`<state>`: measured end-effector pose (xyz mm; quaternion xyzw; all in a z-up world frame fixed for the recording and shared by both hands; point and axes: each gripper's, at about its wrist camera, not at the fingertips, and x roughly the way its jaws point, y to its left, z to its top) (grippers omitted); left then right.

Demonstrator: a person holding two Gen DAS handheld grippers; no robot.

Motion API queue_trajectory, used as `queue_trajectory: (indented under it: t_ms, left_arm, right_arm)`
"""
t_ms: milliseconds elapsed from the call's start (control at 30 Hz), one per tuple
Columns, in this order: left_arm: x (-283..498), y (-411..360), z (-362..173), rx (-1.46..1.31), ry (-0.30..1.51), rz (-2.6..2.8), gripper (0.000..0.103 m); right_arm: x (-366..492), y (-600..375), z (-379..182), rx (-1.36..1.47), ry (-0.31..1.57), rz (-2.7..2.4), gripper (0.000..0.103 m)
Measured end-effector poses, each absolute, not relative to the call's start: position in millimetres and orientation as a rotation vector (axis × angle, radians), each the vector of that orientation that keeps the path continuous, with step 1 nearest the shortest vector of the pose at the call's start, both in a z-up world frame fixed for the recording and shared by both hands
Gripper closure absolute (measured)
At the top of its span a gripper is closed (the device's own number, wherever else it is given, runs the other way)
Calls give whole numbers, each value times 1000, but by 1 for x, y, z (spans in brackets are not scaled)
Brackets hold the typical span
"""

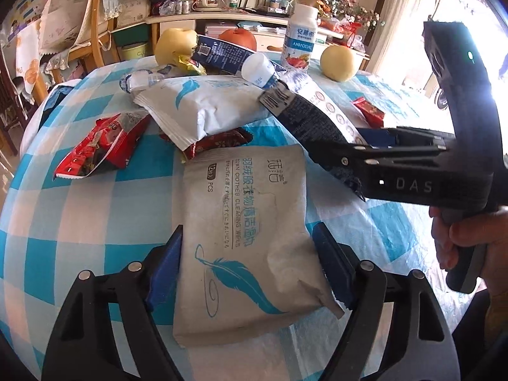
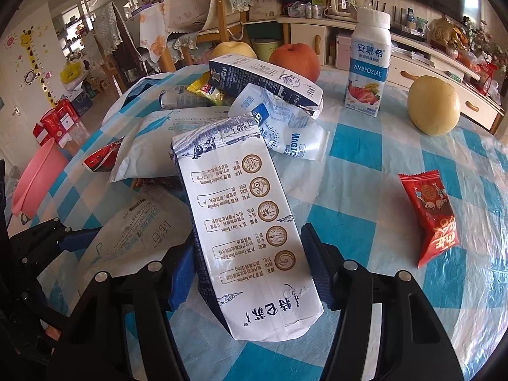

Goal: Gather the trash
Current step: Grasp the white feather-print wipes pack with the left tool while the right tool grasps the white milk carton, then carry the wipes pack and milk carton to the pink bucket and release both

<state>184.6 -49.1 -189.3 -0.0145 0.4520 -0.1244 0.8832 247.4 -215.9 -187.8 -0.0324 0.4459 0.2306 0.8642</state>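
- Left gripper (image 1: pixel 246 263): jaws spread wide, one on each side of the grey wipes pack (image 1: pixel 244 241); pads just beside its edges, whether touching I cannot tell. Pack lies flat on the table (image 1: pixel 95 222).
- Right gripper (image 2: pixel 247 270): jaws open around the flattened milk carton (image 2: pixel 244 222), which slopes up onto the heap behind; no firm grip evident.
- Trash on the table, uncollected: white wipes pack (image 1: pixel 203 104), red snack bag (image 1: pixel 101 143), second flattened carton (image 2: pixel 263 76), crumpled Magic pouch (image 2: pixel 285 127), yellow wrapper (image 2: pixel 206 90), red candy wrapper (image 2: pixel 431 216).
- Not trash, judged: yogurt bottle (image 2: pixel 368 63) upright, two yellow pears (image 2: pixel 433 109) (image 1: pixel 174 46), orange-red fruit (image 2: pixel 295 60).
- Pink basin (image 2: pixel 35 181): off the table's far left edge, seemingly empty; possibly the receptacle.
- Progress, judged: early. Nothing seen collected; both grippers positioned for a first grasp, most of the heap left.
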Motion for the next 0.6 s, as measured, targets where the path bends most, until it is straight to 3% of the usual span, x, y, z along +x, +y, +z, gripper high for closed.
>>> queue_trajectory:
  t_ms: [600]
  left_arm:
    - [161,-4,-153,-194,830,-282,24]
  right_arm:
    - [202,-226,-167,179,923,421,42]
